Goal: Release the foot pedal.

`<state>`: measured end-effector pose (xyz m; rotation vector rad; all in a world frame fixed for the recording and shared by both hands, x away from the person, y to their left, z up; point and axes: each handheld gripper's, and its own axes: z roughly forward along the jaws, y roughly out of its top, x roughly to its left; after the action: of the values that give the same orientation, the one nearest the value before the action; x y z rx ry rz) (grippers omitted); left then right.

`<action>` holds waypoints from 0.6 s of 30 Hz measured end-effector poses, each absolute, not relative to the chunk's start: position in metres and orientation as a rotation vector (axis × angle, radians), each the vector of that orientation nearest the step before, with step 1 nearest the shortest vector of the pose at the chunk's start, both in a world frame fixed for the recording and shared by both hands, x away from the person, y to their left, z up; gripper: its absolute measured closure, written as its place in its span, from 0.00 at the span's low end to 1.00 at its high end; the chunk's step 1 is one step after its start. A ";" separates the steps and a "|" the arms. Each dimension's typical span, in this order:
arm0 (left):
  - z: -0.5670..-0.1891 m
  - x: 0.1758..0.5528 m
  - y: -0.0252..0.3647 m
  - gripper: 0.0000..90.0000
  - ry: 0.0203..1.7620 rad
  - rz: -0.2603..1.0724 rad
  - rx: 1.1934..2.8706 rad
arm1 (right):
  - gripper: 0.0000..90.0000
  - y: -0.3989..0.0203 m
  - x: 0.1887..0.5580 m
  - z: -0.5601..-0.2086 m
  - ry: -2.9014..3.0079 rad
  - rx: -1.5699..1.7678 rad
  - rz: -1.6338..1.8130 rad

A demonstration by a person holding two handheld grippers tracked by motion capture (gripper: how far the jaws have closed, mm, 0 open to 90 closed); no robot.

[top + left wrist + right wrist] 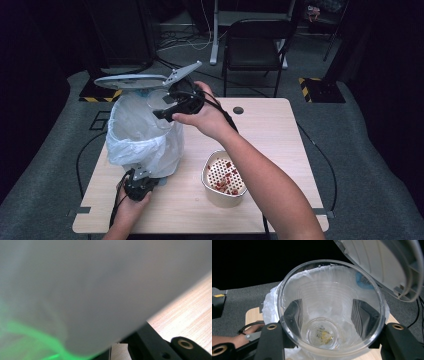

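A bin (pixel 142 142) lined with a white bag stands on the left of the wooden table (pixel 280 135). Its grey lid (pixel 130 80) is raised. My right gripper (pixel 167 112) is shut on a clear plastic cup (pixel 161 106) and holds it tilted over the bin's mouth. In the right gripper view the cup (pixel 329 290) sits between the two jaws of my right gripper (pixel 329 312), with yellowish residue at its bottom, and the lid (pixel 387 265) hangs at the upper right. My left gripper (pixel 140 179) rests at the bin's foot. The bag (pixel 95 290) hides its jaws.
A white perforated bowl (pixel 224 179) with red bits stands on the table, right of the bin and under my right forearm. A cable hole (pixel 238 110) is in the table's far edge. A black chair (pixel 255 42) stands beyond the table.
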<state>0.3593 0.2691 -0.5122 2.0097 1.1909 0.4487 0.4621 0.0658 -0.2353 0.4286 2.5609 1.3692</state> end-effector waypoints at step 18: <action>-0.512 0.359 0.270 1.00 1.189 0.440 2.005 | 0.43 0.105 0.473 -0.257 2.588 0.418 1.351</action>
<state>0.3591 0.2699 -0.5116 2.0049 1.1891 0.4396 0.4730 0.1051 -0.2570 0.4180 2.5875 1.3508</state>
